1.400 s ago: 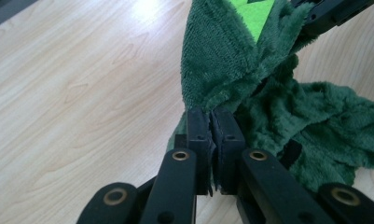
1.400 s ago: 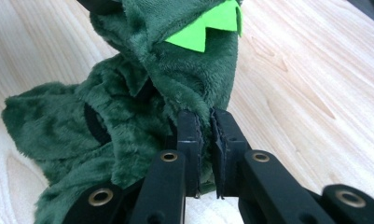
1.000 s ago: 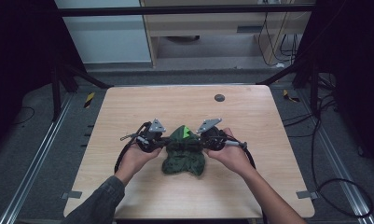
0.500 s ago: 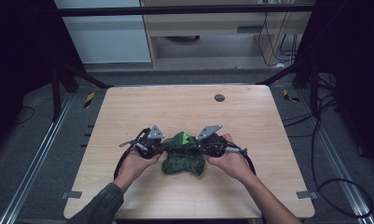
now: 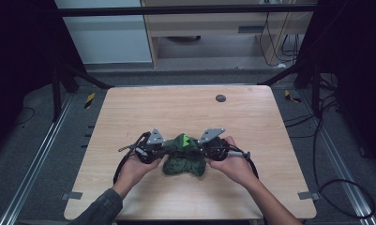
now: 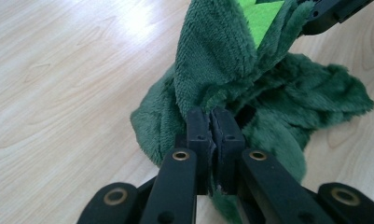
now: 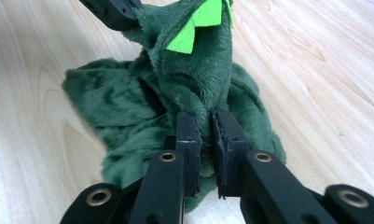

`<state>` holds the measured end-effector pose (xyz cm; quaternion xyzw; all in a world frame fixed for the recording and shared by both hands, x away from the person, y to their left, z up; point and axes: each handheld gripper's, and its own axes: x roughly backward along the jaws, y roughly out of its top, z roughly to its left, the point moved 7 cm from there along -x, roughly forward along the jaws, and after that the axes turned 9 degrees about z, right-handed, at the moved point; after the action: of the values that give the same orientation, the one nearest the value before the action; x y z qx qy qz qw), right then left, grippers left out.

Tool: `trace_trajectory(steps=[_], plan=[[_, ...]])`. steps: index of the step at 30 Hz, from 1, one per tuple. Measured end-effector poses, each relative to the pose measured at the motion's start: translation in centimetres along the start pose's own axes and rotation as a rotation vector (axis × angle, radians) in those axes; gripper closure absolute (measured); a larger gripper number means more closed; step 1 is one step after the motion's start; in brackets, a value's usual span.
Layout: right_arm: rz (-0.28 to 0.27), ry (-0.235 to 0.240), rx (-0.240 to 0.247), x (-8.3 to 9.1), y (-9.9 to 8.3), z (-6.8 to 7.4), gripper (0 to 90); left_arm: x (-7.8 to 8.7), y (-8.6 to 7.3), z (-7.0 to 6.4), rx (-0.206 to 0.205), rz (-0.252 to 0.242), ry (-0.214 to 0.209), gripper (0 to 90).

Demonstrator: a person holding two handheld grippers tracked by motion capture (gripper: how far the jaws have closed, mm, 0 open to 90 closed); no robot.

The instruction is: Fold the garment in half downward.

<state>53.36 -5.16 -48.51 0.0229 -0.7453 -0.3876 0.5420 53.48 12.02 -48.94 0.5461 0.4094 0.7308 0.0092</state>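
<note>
green plush cloth (image 5: 184, 159), gripped edges hidden between fingers (image 6: 199, 135)

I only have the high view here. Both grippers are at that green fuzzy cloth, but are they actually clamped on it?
Observer: Yes. In the left gripper view, the left gripper has its jaws pressed together on a fold of the green plush cloth.
Operator: And the right one?
Observer: The right gripper is shut on the cloth too, with plush pinched between its jaws.
Operator: What is the bright patch on top?
Observer: A lime-green zigzag piece with pointed edges, set on the raised fold.
</note>
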Motion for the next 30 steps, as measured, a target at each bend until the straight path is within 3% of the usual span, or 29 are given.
trace_trajectory(steps=[7,25,30], plan=[[-0.003,0.006,0.004,0.0,-0.7,0.8,81.3,0.0,-0.4,-0.5,-0.011,-0.017,0.022,86.6],[0.005,0.026,-0.001,-0.9,-2.4,2.3,78.8,-1.0,-2.5,-2.0,0.001,-0.024,0.008,84.7],[0.006,0.023,0.007,-0.9,-2.8,2.7,77.0,-1.2,-2.8,-2.4,0.001,-0.043,0.022,85.0]])
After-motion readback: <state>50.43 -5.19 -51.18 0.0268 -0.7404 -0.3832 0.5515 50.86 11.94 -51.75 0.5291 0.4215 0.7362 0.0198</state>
